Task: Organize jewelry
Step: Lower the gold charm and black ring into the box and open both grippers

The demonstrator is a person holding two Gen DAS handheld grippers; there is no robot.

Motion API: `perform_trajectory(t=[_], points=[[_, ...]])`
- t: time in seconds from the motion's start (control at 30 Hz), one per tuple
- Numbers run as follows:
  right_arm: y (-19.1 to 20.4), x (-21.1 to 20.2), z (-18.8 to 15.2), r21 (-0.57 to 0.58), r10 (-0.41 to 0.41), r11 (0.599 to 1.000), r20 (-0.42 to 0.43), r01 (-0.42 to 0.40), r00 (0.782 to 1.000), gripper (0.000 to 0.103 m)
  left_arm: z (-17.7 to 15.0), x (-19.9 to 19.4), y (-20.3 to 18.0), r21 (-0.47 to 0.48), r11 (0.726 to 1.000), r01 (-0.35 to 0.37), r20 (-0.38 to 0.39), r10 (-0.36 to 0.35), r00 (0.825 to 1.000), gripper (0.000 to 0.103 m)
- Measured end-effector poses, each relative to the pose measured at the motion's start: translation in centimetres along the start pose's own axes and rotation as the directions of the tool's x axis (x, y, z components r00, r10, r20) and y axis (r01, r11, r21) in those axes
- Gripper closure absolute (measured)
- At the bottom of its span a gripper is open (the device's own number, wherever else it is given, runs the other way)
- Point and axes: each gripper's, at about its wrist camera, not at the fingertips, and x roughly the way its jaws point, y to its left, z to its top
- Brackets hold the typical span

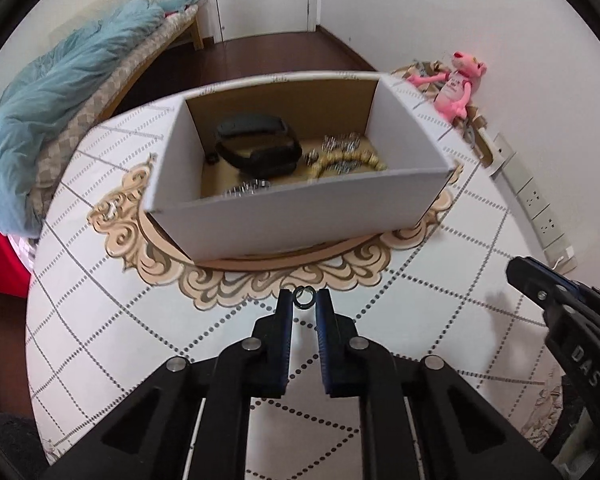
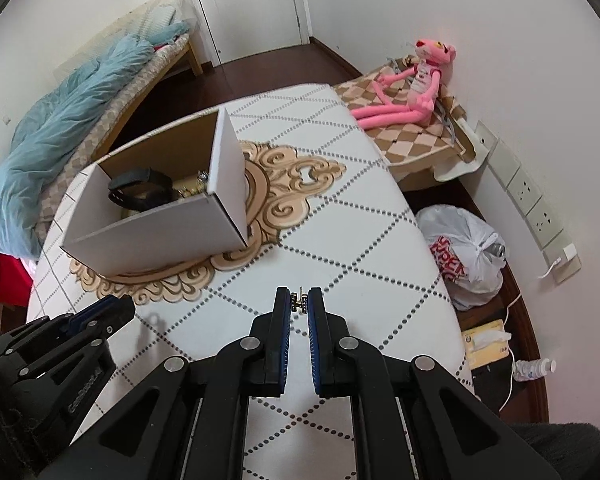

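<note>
Left wrist view: left claw (image 1: pixel 304 298) pinches a ring (image 1: pixel 304 297); box (image 1: pixel 300 216) at twelve o'clock. Right claw (image 2: pixel 300 300) grips an earring (image 2: pixel 299 301).

White letters "DAS" stand on the black right gripper (image 1: pixel 518 276) body at four o'clock in the left wrist view; red lettering on the plastic bag (image 2: pixel 462 256) is unreadable.

The box (image 1: pixel 300 216) looks like matt white card outside, plain brown cardboard inside. Under it the table (image 1: pixel 100 320) has a smooth printed covering with a faint sheen. The ring (image 1: pixel 304 297) is shiny metal. Both grippers are matt black plastic with bright metal rivets. The plush toy (image 2: pixel 412 88) is soft pink cloth; the bag (image 2: pixel 464 256) is thin glossy plastic.
</note>
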Motion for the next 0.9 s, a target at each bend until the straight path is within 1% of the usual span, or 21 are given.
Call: perform_trajectory(t=[0.2, 0.33, 0.43, 0.5, 0.6, 0.63, 0.7, 0.77, 0.83, 0.87, 0.9], points=[[0.8, -1.7, 1.3, -0.005, 0.036, 0.999, 0.04, -0.036, 0.999, 0.094, 1.3, -3.4, 0.8, -0.012, 1.0, 0.027, 0.065, -0.026, 0.998, 0.094], [1.9, -2.8, 2.9, -0.009, 0.091, 0.996, 0.062, -0.091, 0.994, 0.094, 3.1, -5.6, 1.9, -0.035, 0.998, 0.052, 0.109, -0.048, 0.993, 0.094], [2.8, -2.8, 5.0, -0.003, 0.15, 0.989, 0.06, -0.15, 0.987, 0.094, 5.5, -6.1, 3.2, -0.06, 0.995, 0.083, 0.117, -0.075, 0.99, 0.094], [3.5, -2.3, 6.4, -0.009, 0.179, 0.984, 0.045, -0.178, 0.983, 0.094, 6.8, -5.6, 3.9, -0.058, 0.994, 0.089, 0.098, -0.083, 0.992, 0.094], [4.5, -0.5, 8.7, -0.018, 0.21, 0.978, 0.001, -0.21, 0.978, 0.094, 8.6, -4.1, 4.9, -0.044, 0.996, 0.08, 0.058, -0.078, 0.995, 0.094], [4.7, 0.3, 9.4, -0.02, 0.22, 0.975, -0.018, -0.22, 0.975, 0.094, 9.1, -3.4, 5.3, -0.055, 0.994, 0.098, 0.036, -0.096, 0.995, 0.094], [5.2, 2.0, 10.4, -0.03, 0.222, 0.974, -0.075, -0.225, 0.972, 0.094, 9.9, -2.4, 5.9, -0.079, 0.992, 0.102, 0.007, -0.102, 0.995, 0.093], [5.5, 3.8, 11.3, -0.032, 0.223, 0.973, -0.141, -0.23, 0.964, 0.094, 10.5, -1.6, 6.1, -0.088, 0.993, 0.081, -0.031, -0.084, 0.996, 0.092], [5.8, 5.4, 11.9, -0.022, 0.224, 0.972, -0.216, -0.235, 0.95, 0.093, 10.9, -0.9, 6.5, -0.108, 0.992, 0.059, -0.067, -0.066, 0.996, 0.089], [5.8, 5.9, 12.1, -0.022, 0.222, 0.972, -0.234, -0.233, 0.947, 0.092, 11.0, -0.8, 6.7, -0.116, 0.992, 0.051, -0.076, -0.06, 0.995, 0.088], [5.8, 6.0, 12.2, -0.025, 0.219, 0.973, -0.24, -0.231, 0.946, 0.088, 11.1, -0.8, 6.9, -0.12, 0.992, 0.036, -0.076, -0.046, 0.996, 0.088]])
